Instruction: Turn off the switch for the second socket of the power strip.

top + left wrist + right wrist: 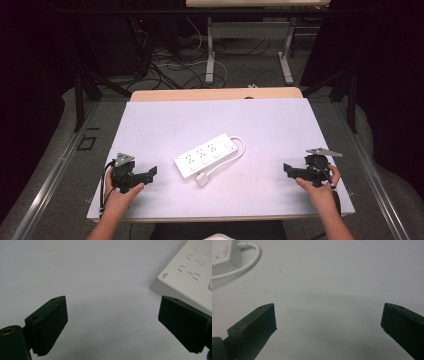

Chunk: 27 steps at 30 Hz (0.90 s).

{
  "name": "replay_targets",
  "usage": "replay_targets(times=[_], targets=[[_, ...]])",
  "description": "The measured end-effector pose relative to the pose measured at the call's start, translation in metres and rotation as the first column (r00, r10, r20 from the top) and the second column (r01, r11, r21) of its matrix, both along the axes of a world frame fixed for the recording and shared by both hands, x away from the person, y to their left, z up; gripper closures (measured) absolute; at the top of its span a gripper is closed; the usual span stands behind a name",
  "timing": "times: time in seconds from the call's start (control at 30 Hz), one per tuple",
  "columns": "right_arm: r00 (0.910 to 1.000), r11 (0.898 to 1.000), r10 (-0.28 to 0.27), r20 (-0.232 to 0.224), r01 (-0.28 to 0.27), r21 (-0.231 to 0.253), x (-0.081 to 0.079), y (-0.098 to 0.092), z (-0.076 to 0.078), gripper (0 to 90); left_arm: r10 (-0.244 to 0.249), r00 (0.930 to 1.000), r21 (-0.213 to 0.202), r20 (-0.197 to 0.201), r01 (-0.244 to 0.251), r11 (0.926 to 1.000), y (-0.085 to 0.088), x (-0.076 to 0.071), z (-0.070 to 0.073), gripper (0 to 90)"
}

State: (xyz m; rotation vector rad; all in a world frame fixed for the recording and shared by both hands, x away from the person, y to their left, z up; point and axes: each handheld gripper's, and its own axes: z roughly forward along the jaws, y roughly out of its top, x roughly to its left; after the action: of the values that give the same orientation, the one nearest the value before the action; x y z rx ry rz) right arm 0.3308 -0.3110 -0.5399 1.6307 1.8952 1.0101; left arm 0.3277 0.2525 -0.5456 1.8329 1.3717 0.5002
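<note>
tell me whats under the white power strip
The power strip lies flat on the white table sheet, with its cord looped beside it to the plug. Whatever is directly beneath is covered.

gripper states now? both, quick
Left gripper: jaws open, nothing between them, power strip just ahead.
Right gripper: jaws open, empty, over bare table.

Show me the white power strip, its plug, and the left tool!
power strip point(205, 156): high view, middle of its socket face.
plug point(201, 179): high view, top of the white block.
left tool point(112, 322): left gripper view, midway between its open tips.
</note>
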Motion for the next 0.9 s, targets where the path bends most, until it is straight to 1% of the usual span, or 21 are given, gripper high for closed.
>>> replay_targets(times=[0.03, 0.07, 0.13, 0.17, 0.2, 0.27, 0.33, 0.37, 0.4, 0.43, 0.5, 0.53, 0.57, 0.6, 0.67, 0.73, 0.8, 0.83, 0.87, 0.9], targets=[[0.9995, 1.0, 0.001, 0.033, -0.001, -0.014, -0.007, 0.004, 0.005, 0.0, -0.01, 0.9999, 0.005, -0.013, 0.01, 0.9999, 0.0, -0.001, 0.001, 10.8], [0.9989, 1.0, 0.012, 0.046, -0.011, -0.023, -0.011, 0.005, 0.007, 0.0, -0.02, 0.9997, 0.01, -0.01, 0.021, 0.9997, 0.0, -0.002, 0.002, 11.5], [0.9972, 0.999, 0.024, 0.07, -0.021, -0.037, -0.017, 0.008, 0.01, 0.0, -0.018, 0.9998, 0.01, -0.01, 0.018, 0.9998, -0.001, -0.003, 0.002, 12.7], [0.9964, 0.999, 0.015, 0.084, -0.011, -0.041, -0.019, 0.009, 0.01, 0.0, -0.016, 0.9998, 0.01, -0.009, 0.016, 0.9998, -0.001, -0.003, 0.002, 13.3], [0.996, 0.999, 0.025, 0.086, -0.02, -0.05, -0.021, 0.009, 0.011, 0.0, -0.016, 0.9998, 0.01, -0.009, 0.016, 0.9998, -0.001, -0.003, 0.002, 13.9], [0.9955, 0.999, 0.012, 0.094, -0.008, -0.047, -0.024, 0.012, 0.011, 0.0, -0.012, 0.9999, 0.013, -0.003, 0.012, 0.9998, -0.001, -0.003, 0.003, 15.4], [0.9952, 0.999, 0.022, 0.096, -0.018, -0.045, -0.025, 0.012, 0.011, 0.1, -0.006, 0.9999, 0.005, 0.01, 0.006, 1.0, -0.001, -0.004, 0.006, 15.9], [0.9947, 0.999, 0.027, 0.1, -0.023, -0.035, -0.024, 0.013, 0.01, 0.6, -0.006, 0.9999, 0.005, 0.01, 0.006, 1.0, -0.001, -0.004, 0.006, 15.9], [0.9947, 0.999, 0.03, 0.099, -0.026, -0.038, -0.024, 0.013, 0.009, 0.9, -0.003, 0.9998, 0.001, 0.017, 0.003, 1.0, -0.002, -0.005, 0.006, 16.1], [0.9947, 0.999, 0.03, 0.099, -0.026, -0.038, -0.024, 0.013, 0.009, 0.9, -0.005, 0.9999, 0.003, 0.013, 0.005, 1.0, -0.002, -0.005, 0.008, 16.1], [0.9946, 0.998, 0.037, 0.097, -0.033, -0.046, -0.023, 0.013, 0.007, 0.9, -0.007, 0.9998, 0.001, 0.019, 0.007, 1.0, -0.003, -0.006, 0.009, 16.5], [0.9934, 0.998, 0.032, 0.11, -0.027, -0.051, -0.022, 0.013, 0.005, 0.9, -0.02, 0.9996, 0.005, 0.019, 0.019, 0.9998, -0.005, -0.007, 0.011, 16.7], [0.993, 0.997, 0.044, 0.11, -0.037, -0.067, -0.021, 0.012, 0.005, 0.9, -0.02, 0.9996, 0.005, 0.019, 0.019, 0.9998, -0.005, -0.007, 0.011, 16.9], [0.9932, 0.997, 0.045, 0.108, -0.038, -0.072, -0.021, 0.013, 0.004, 0.9, -0.031, 0.9993, 0.004, 0.022, 0.031, 0.9995, -0.007, -0.008, 0.013, 17.0], [0.9926, 0.996, 0.053, 0.11, -0.044, -0.08, -0.02, 0.013, 0.003, 0.9, -0.036, 0.9991, 0.0, 0.023, 0.036, 0.9993, -0.008, -0.009, 0.014, 17.3], [0.9928, 0.996, 0.051, 0.109, -0.042, -0.078, -0.02, 0.014, 0.002, 0.9, -0.047, 0.9985, -0.011, 0.026, 0.048, 0.9988, -0.011, -0.01, 0.016, 18.0], [0.9927, 0.996, 0.05, 0.11, -0.042, -0.075, -0.02, 0.014, 0.002, 0.9, -0.061, 0.9977, -0.008, 0.031, 0.061, 0.9981, -0.013, -0.012, 0.018, 18.5], [0.9923, 0.996, 0.05, 0.113, -0.042, -0.075, -0.02, 0.015, 0.002, 0.9, -0.062, 0.9974, -0.009, 0.036, 0.063, 0.998, -0.015, -0.013, 0.019, 20.5], [0.9923, 0.996, 0.051, 0.113, -0.042, -0.079, -0.019, 0.015, 0.002, 1.0, -0.081, 0.9959, -0.003, 0.039, 0.081, 0.9967, -0.017, -0.014, 0.022, 21.0], [0.9919, 0.996, 0.044, 0.119, -0.035, -0.079, -0.019, 0.015, 0.001, 1.0, -0.081, 0.9959, -0.003, 0.039, 0.081, 0.9967, -0.017, -0.014, 0.022, 21.5]])
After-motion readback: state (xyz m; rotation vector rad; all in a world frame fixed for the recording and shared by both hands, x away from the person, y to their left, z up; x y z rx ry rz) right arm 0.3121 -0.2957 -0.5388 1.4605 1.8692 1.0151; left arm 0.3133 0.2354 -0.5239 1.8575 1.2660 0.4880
